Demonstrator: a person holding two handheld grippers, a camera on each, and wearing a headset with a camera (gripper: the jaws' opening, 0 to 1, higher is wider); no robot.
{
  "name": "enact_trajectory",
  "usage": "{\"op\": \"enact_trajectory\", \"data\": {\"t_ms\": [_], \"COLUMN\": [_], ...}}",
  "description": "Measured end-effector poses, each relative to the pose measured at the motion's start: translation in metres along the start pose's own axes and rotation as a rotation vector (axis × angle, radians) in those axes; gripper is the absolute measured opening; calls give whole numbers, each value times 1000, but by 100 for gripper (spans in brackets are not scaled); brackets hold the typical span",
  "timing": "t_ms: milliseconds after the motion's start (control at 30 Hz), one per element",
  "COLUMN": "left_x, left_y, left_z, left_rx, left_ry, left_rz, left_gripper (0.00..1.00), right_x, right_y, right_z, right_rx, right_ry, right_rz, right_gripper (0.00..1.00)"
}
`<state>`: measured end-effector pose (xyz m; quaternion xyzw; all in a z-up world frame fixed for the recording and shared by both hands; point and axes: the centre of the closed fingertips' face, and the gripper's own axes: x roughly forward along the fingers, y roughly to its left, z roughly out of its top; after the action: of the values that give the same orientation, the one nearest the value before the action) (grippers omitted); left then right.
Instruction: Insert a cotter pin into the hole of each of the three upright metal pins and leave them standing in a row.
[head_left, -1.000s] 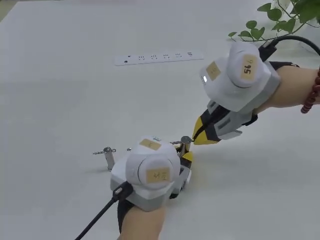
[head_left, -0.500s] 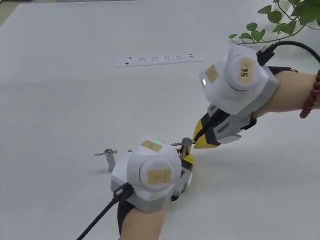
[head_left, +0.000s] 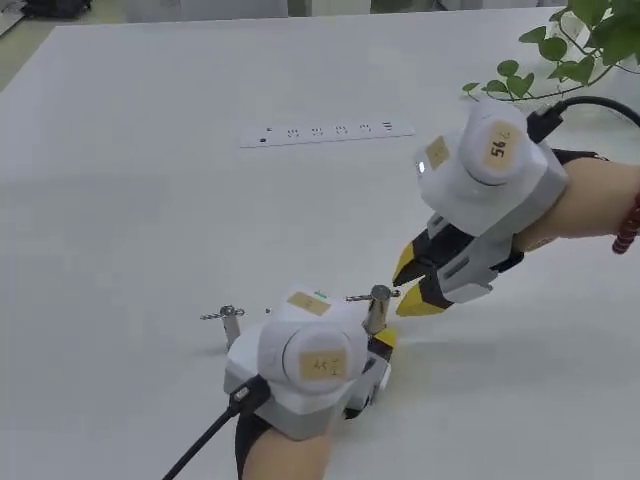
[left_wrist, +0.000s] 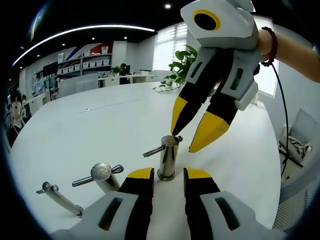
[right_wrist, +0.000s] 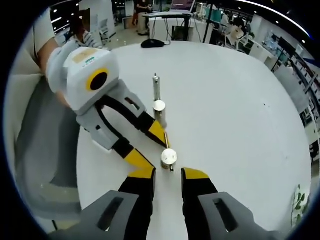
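Right gripper (head_left: 401, 297), jaws spread and empty, hovers just right of the rightmost metal pin (head_left: 377, 310). The cotter pin (head_left: 360, 297) lies crosswise through it (one end toward those tips). Left gripper (left_wrist: 165, 175) jaws are spread, flanking its base.

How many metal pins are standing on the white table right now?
3. The first pin stands at the tips of the left gripper; the second pin is next to it; the third pin ends the row. None seems hidden.
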<state>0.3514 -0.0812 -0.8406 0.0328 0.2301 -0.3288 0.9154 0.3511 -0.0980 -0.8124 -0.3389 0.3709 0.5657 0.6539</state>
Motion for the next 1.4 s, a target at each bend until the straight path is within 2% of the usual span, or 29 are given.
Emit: {"op": "enact_trajectory", "data": {"t_ms": [200,433,600,867,967,1067,1267,1400], "left_x": [-7,-20,-37,-72,-83,-99,-123,-138], "left_y": [-4,-6,-4,11,16,26,42,52], "left_z": [0,3,7,12,13,13,18,21], "left_rx": [-3,-5,6,26,31,2,-15,-25], "left_ry": [11,11,7,-10,-15,-21,-47,-67], "left_rz": [-17,-33,-44,-26,-16,6,36,61], "left_gripper": [27,32,34,39,40,44,48,51], "right_x": [-4,-12,-21,-34,-37,-38,-45,-46], "right_y": [3,9,11,21,27,32,40,46], "right_z": [5,5,6,7,10,12,22,22], "right_rx": [89,165,265,314,344,359,406,430], "right_ry": [-57,-115,-178,-224,-258,-275,-367,-399], "right_rz": [-38,-77,-111,-148,-155,-164,-191,-201], "right_gripper": [35,45,50,57,59,61,64,66]}}
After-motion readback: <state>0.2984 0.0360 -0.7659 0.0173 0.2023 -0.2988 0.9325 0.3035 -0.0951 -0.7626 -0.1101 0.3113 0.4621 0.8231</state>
